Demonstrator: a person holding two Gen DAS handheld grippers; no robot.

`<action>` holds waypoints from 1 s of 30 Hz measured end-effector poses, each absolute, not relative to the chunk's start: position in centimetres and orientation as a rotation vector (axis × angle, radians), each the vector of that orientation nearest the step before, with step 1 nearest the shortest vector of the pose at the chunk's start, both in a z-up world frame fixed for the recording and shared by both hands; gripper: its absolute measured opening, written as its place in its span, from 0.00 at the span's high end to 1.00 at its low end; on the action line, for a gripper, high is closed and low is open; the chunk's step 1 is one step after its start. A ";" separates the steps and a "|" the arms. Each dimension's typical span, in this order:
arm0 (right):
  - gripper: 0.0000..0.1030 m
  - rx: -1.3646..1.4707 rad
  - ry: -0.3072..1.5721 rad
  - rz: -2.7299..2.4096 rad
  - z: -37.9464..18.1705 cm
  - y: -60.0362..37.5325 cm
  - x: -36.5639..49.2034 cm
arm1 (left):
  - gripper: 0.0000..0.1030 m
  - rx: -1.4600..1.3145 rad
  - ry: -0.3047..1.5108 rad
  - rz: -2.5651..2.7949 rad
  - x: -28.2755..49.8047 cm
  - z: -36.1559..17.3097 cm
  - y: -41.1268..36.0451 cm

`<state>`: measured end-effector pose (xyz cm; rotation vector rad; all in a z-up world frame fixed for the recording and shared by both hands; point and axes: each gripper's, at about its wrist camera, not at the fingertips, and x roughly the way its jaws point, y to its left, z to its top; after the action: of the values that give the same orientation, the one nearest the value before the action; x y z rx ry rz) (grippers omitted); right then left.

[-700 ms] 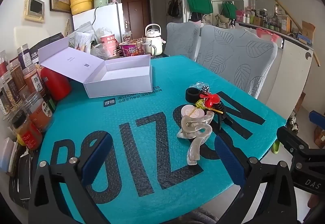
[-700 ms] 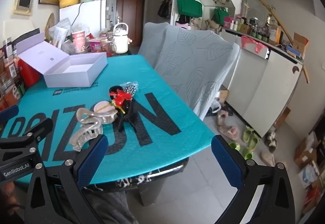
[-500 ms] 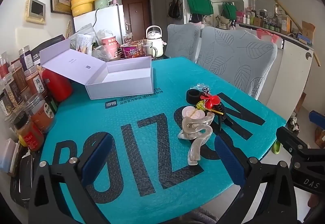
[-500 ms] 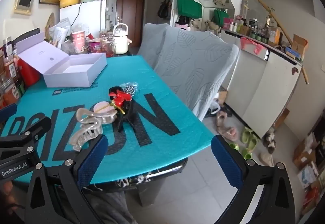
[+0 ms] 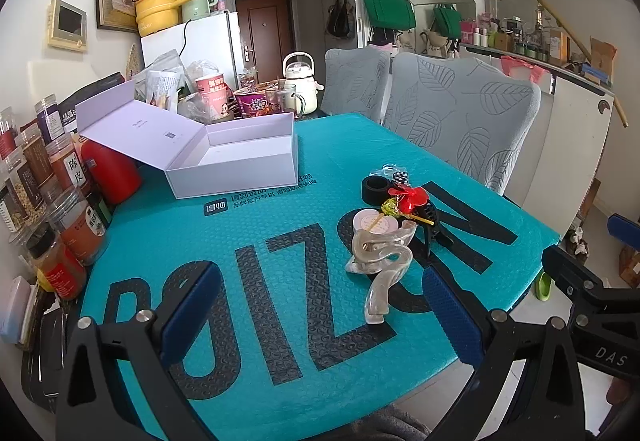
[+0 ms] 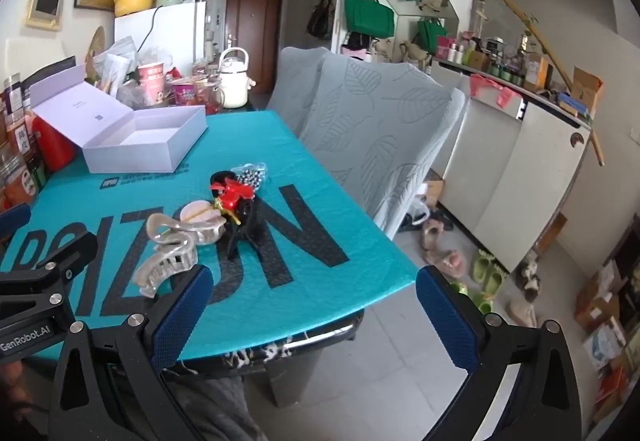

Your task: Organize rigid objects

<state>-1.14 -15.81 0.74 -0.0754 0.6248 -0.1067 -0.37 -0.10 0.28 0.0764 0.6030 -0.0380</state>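
1. While both claws hang over the near edge of the worktop (image 5: pixel 280 169), neither grips anything: the left claw (image 5: pixel 320 309) has its blue pads spread wide at the bottom of its view, with only teal mat showing between them.
2. Spread just as wide, the right claw (image 6: pixel 310 311) sits low in its own view, its left pad over the worktop's near edge and its right pad over the floor, touching nothing.
3. Right of centre in the left view lies a small heap of hair accessories. Nearest is a clear, pearly hair clip (image 5: pixel 380 261), long and curved, with its teeth showing in the right view (image 6: pixel 168 253).
4. Touching it from behind is a round pale pink disc (image 5: pixel 374 223) with a thin yellow stick across it.
5. Behind that a red bow (image 5: pixel 412 197) rests on a black claw clip (image 5: pixel 434 229), and a black ring (image 5: pixel 376 189) stands just beyond.
6. At the far end of the heap is a small bag of beads (image 6: pixel 252 177).
7. Well apart, in the upper left of both views, a white box (image 5: pixel 236 161) stands with its lid thrown back, its inside bare.
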 end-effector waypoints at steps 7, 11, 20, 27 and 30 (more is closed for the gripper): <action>0.00 -0.076 0.624 -0.104 0.7 -16.0 -1.3 | 0.00 0.080 0.603 -0.041 -0.4 0.4 -0.2; 0.00 -0.068 0.619 -0.099 0.9 -16.1 -1.4 | 0.00 0.082 0.603 -0.043 -0.4 0.4 -0.3; 0.00 -0.074 0.602 -0.092 1.3 -15.9 -1.7 | 0.00 0.076 0.591 -0.042 -0.8 0.6 0.0; 0.00 -0.063 0.587 -0.081 1.6 -16.1 -2.0 | 0.00 0.065 0.592 -0.042 -0.9 0.7 0.3; 0.00 -0.057 0.583 -0.080 1.7 -16.0 -2.0 | 0.00 0.071 0.589 -0.042 -0.9 0.8 0.2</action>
<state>-2.02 -16.01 1.71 -0.0570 0.5827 -0.0799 -0.89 0.24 0.81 0.0709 0.5887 -0.0425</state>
